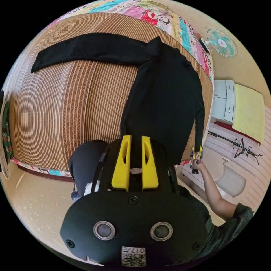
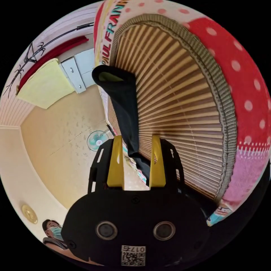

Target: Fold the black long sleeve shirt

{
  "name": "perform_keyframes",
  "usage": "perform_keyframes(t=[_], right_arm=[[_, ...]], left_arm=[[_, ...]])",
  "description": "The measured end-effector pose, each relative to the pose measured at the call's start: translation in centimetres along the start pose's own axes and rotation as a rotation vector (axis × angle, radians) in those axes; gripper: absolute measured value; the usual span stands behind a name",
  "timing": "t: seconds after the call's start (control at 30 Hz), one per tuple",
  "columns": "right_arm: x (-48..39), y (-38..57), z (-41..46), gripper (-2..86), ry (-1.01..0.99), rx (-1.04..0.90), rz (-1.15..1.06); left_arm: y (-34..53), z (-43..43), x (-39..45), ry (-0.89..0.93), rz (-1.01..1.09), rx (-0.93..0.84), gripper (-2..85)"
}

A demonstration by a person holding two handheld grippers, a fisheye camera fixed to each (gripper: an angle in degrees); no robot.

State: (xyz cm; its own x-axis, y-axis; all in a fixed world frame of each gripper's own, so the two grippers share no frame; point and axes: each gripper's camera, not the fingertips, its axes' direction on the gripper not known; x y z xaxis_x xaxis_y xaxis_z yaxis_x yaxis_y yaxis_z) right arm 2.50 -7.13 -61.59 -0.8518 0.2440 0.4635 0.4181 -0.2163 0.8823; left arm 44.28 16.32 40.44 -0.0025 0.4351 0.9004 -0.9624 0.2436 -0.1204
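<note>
A slatted mat (image 1: 56, 113) covers a bed, with a patchwork quilt (image 1: 158, 17) showing round its edges. On the quilt's border in the right gripper view, coloured capitals read "PAUL FRANK", the last letter partly cut off.

The shirt (image 1: 163, 98) lies flat on the mat. In the left gripper view its body runs lengthwise from the near edge of the bed away toward the quilt. One sleeve (image 1: 90, 49) stretches out sideways across the mat, at a right angle to the body. The other sleeve runs down the body's far side to the bed's edge.

The left gripper (image 1: 135, 141) sits at the shirt's hem. Its yellow jaws stand a narrow gap apart with black cloth between them; whether they press on it I cannot tell.

In its own view the right gripper (image 2: 137, 141) has its jaws spread wider, the sleeve hanging between them with its cuff (image 2: 113, 74) open beyond; it lies against one jaw, clear of the other. In the left gripper view a hand (image 1: 197, 165) holds this gripper at the sleeve's end.

A fan (image 1: 221, 42) stands on the floor.
</note>
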Motion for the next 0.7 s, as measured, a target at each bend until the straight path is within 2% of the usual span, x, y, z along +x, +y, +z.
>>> perform_keyframes(t=[0.1,0.23,0.3,0.37,0.4,0.47,0.53,0.6,0.7], right_arm=[[0.7,-1.4,-0.2,9.9,-0.154,0.107,-0.003],[-4.3,-4.8,-0.1,4.1,-0.14,0.18,-0.063],[-9.4,-5.5,1.6,3.0,-0.199,0.093,-0.235],[-17.8,-2.9,6.2,2.9,-0.23,-0.157,-0.54],[-19.7,-1.4,7.6,3.0,-0.226,-0.223,-0.621],[-25.3,7.4,13.3,3.8,-0.172,-0.478,-0.915],[-26.3,14.7,17.7,4.7,-0.129,-0.607,-1.072],[-24.7,20.7,21.9,5.8,-0.117,-0.683,-1.116],[-17.4,27.4,30.2,6.8,-0.042,-0.874,-1.063]], left_arm=[[0.1,-1.2,-2.2,0.074,-0.068,0.028,7.5],[0.2,-3.0,-5.4,0.217,-0.16,0.088,8.2],[0.5,-4.1,-8.5,0.375,-0.251,0.146,8.7],[0.7,-4.7,-10.8,0.497,-0.312,0.195,9.4],[0.9,-5.0,-12.2,0.565,-0.347,0.227,9.7],[1.0,-5.2,-14.0,0.628,-0.383,0.269,10.0],[0.9,-5.4,-15.4,0.656,-0.414,0.3,10.2],[0.5,-5.4,-16.8,0.684,-0.443,0.338,10.5],[-0.6,-5.4,-18.0,0.703,-0.454,0.391,11.0]])
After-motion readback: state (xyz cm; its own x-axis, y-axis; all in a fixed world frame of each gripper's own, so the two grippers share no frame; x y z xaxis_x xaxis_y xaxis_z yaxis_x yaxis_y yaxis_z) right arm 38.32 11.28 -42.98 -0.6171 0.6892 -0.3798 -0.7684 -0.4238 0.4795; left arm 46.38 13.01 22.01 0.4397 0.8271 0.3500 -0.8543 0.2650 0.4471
